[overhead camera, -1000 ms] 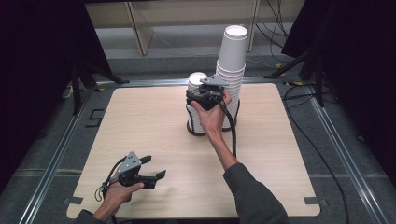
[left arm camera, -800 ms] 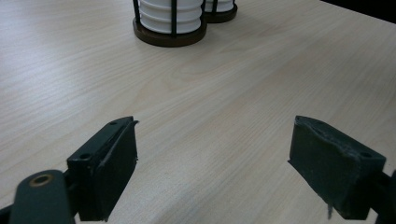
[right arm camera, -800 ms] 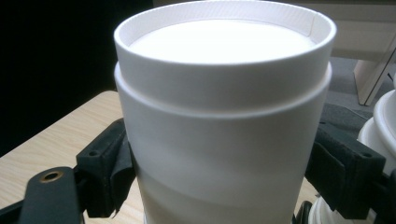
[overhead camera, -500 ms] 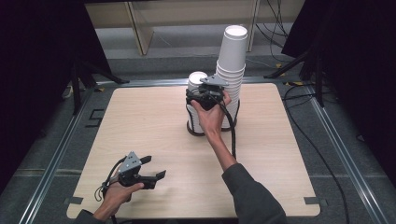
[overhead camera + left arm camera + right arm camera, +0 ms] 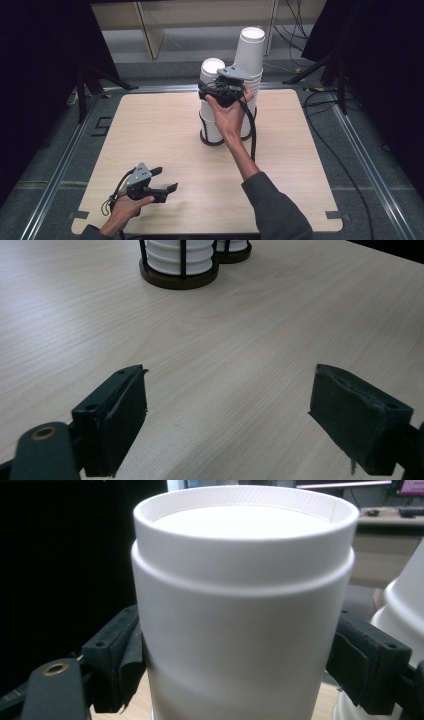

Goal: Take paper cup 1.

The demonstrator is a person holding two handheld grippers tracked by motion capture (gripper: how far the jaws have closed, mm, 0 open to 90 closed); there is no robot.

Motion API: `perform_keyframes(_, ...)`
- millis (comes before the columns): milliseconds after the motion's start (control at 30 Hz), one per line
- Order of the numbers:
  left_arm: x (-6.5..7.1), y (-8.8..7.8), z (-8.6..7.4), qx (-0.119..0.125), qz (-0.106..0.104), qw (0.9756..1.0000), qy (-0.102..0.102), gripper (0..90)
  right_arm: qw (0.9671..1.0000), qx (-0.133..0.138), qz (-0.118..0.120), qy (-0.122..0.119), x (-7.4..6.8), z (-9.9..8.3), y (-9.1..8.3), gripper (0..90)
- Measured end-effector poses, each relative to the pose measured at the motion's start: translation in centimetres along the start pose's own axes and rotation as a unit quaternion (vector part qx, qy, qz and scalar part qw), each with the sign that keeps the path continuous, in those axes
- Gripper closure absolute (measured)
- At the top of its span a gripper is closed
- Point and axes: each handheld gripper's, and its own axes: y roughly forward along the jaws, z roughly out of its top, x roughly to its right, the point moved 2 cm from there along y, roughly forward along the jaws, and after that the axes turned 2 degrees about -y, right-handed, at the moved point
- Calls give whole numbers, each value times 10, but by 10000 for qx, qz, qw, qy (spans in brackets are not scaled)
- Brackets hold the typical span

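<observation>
Two stacks of upturned white paper cups stand in dark wire holders (image 5: 212,140) at the table's far middle; the right stack (image 5: 249,51) is the taller. My right gripper (image 5: 212,91) is shut on the top paper cup (image 5: 212,69) of the left stack, lifted a little. In the right gripper view that cup (image 5: 240,620) sits between both pads (image 5: 125,655), and the other stack's edge (image 5: 406,605) shows at the right. My left gripper (image 5: 166,179) rests low near the table's front left, open with nothing in it. Its own view has the jaws wide apart over bare wood, the left gripper (image 5: 227,415) facing the holders (image 5: 179,276).
The wooden table (image 5: 150,130) has a metal frame (image 5: 60,165) around it. The right gripper's cable (image 5: 253,135) hangs along the forearm. Dark stands and cables lie on the floor behind and right of the table.
My right hand has risen, taking the top cup up from the left stack. The left hand has stayed where it was.
</observation>
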Motion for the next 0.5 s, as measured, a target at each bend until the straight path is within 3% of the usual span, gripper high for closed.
perform_keyframes(100,0,1,0,27,-28,10000,-37,148,9998,149,123,98,2,12,-12,179)
perform_keyframes(267,0,1,-1,-21,-22,10000,-8,148,9987,389,317,20,5,25,-34,179)
perform_keyframes(500,0,1,-1,-24,-8,10000,10,148,9974,207,689,-38,-1,12,-62,179)
